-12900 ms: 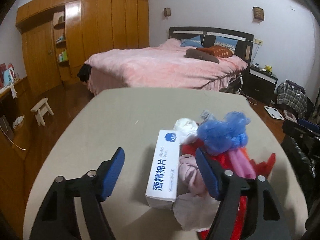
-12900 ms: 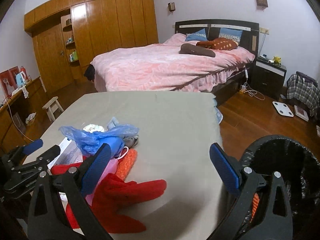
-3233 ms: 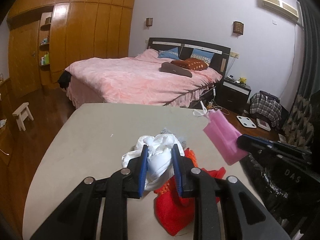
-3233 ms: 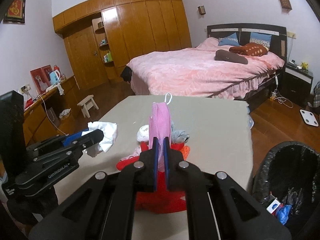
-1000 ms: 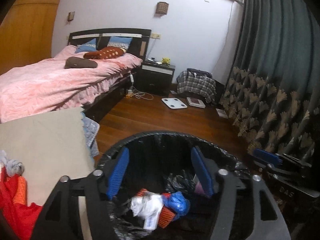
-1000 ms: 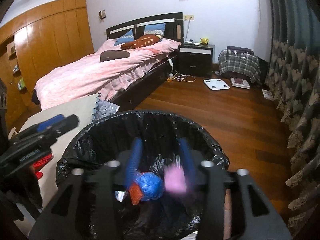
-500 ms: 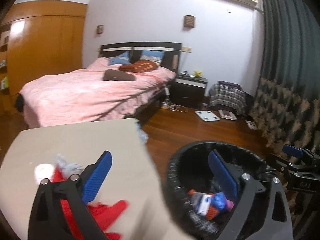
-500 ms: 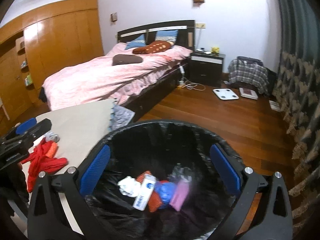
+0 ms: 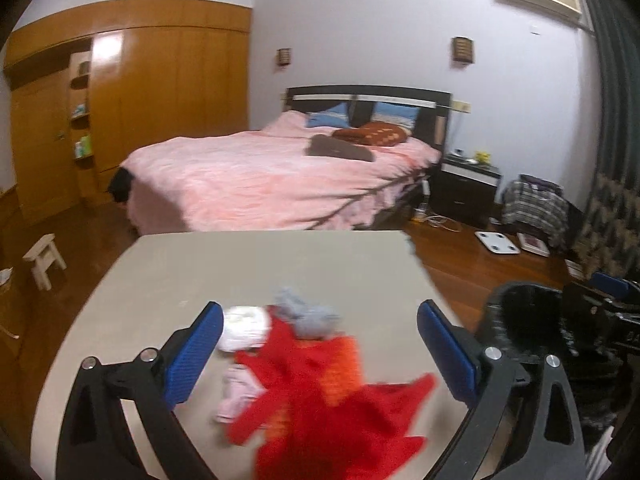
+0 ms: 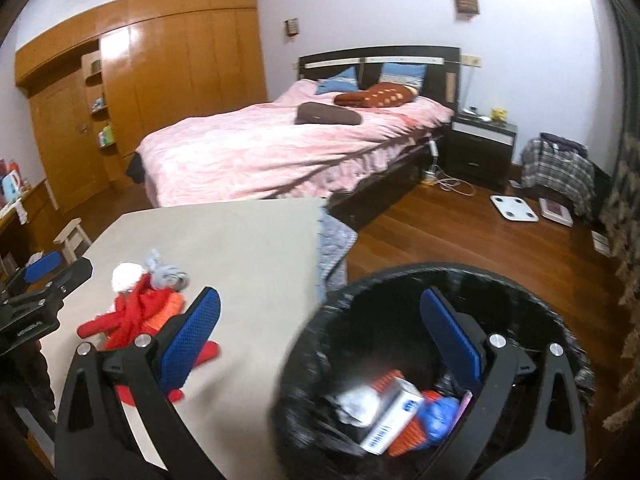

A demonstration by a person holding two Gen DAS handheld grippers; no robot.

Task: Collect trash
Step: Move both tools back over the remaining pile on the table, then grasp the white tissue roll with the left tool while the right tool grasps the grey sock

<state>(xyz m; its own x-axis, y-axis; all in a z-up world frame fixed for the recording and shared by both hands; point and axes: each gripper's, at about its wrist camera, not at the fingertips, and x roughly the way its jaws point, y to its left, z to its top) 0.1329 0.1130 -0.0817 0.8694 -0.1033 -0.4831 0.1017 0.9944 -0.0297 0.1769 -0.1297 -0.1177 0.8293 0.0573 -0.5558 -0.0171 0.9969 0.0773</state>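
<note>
Both tools gape wide and empty: the left tool hangs over the red rag pile on the bench, while the right tool straddles the bench edge and black bin holding the discarded box and wrappers.

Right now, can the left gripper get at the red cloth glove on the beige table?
Probably yes. The left gripper is open and empty, and the red cloth glove lies on the beige table framed between its fingers with nothing over it. The right gripper hangs apart, over the black-lined bin.
</note>
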